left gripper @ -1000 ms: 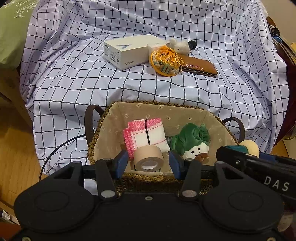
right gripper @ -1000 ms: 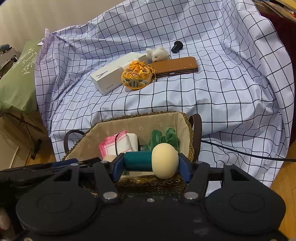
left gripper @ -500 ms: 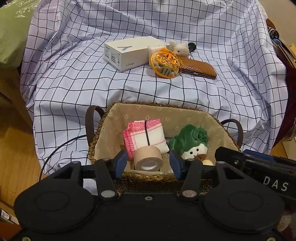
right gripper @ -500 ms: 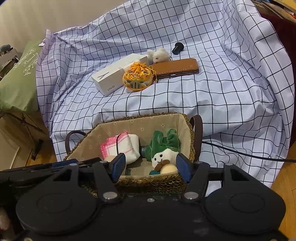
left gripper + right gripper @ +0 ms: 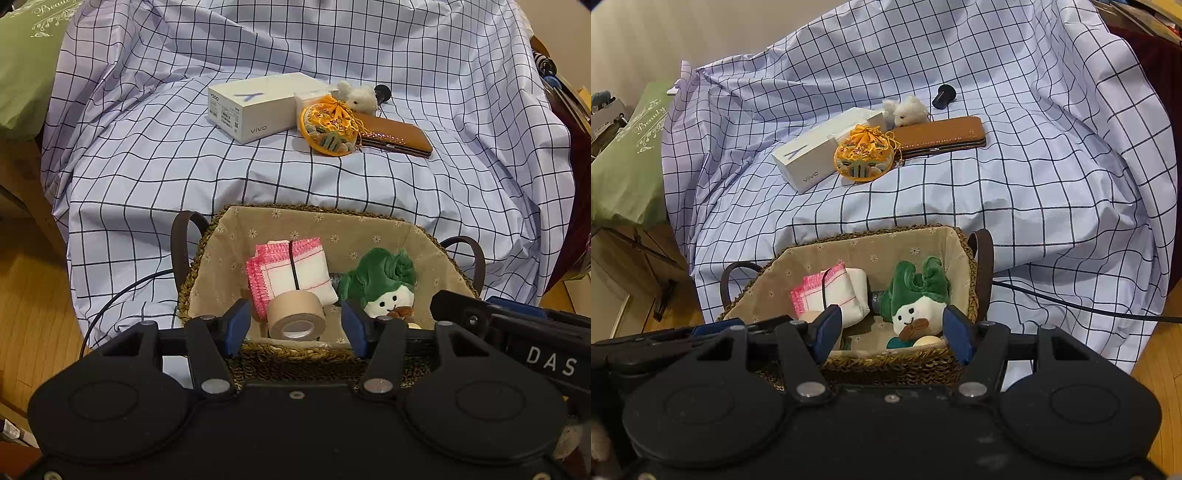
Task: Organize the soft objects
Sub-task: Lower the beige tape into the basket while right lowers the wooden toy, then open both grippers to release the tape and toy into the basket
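Observation:
A woven basket (image 5: 280, 210) with a beige lining stands in front of a checked sheet. In it lie a pink-edged folded cloth (image 5: 291, 273), a green-hatted plush (image 5: 380, 280) and a tan tape roll (image 5: 295, 319). My left gripper (image 5: 295, 326) hangs over the basket's near rim. Its jaws are opening and the tape roll sits between the blue pads with a gap on each side. My right gripper (image 5: 892, 332) stands open over the same rim with nothing between its pads. Below the plush (image 5: 916, 295) lies a cream-and-teal toy (image 5: 925, 341), mostly hidden.
On the sheet behind the basket lie a white box (image 5: 258, 105), an orange pouch (image 5: 328, 125), a small white plush (image 5: 360, 98) and a brown wallet (image 5: 399, 134). A black cable (image 5: 1071, 302) runs off to the right. A green cushion (image 5: 22, 55) sits at the far left.
The right gripper let go of the cream-and-teal toy, which dropped into the basket beside the green plush. The left pads have spread slightly away from the tape roll.

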`<state>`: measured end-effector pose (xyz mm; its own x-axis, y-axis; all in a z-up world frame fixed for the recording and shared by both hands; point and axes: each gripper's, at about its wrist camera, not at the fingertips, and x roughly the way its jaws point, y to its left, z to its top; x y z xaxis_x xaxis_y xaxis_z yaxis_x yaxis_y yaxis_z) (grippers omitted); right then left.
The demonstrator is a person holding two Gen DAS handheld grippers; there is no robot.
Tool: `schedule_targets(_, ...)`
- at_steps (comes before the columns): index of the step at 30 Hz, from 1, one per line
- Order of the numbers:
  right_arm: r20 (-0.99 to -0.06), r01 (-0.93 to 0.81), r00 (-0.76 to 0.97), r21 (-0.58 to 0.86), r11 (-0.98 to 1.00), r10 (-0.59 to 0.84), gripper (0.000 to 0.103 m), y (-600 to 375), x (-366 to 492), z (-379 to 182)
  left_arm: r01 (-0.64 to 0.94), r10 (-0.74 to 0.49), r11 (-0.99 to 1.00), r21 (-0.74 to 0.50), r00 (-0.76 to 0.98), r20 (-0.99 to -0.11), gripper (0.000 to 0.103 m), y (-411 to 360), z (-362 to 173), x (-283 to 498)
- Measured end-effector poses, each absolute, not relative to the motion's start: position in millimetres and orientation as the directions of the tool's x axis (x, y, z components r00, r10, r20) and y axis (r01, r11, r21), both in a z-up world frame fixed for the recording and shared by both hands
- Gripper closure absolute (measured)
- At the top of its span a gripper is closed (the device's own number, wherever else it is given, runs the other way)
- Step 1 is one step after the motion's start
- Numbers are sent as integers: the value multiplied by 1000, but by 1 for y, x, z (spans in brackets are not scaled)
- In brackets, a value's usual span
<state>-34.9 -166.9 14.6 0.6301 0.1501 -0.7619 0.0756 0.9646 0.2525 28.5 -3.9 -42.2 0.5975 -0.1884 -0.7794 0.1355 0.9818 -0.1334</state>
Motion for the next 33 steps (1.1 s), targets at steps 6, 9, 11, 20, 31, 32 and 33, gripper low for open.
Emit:
schedule_targets(6, -762, 76, 630, 253, 964, 150, 42, -167, -35, 15, 137, -188, 982, -132, 597, -780, 50, -4, -43, 28)
schedule_targets(9, -761, 80, 631, 254, 964, 148, 42, -168, -35, 14, 137, -188, 982, -132, 597, -780, 50, -4, -42, 28)
schedule_targets(11, -761, 81, 632, 254, 964, 148, 42, -168, -35, 14, 138, -188, 982, -132, 597, -780, 50, -4, -42, 28)
schedule_targets(20, -761, 82, 632, 255, 964, 147, 42, -168, -36, 14, 140, -189, 981, -131, 599, -778, 42, -5, -42, 27)
schedule_targets(31, -761, 90, 633, 257, 962, 144, 42, -171, -35, 16, 143, -191, 981, -131, 597, -779, 40, -5, -42, 27)
schedule_targets(32, -761, 91, 633, 257, 962, 143, 42, -171, -35, 16, 143, -191, 981, -130, 597, -779, 40, -5, -43, 27)
schedule_targets(33, -761, 93, 633, 257, 962, 142, 42, -171, -35, 16, 143, -191, 981, -130, 597, -779, 40, -5, -43, 27)
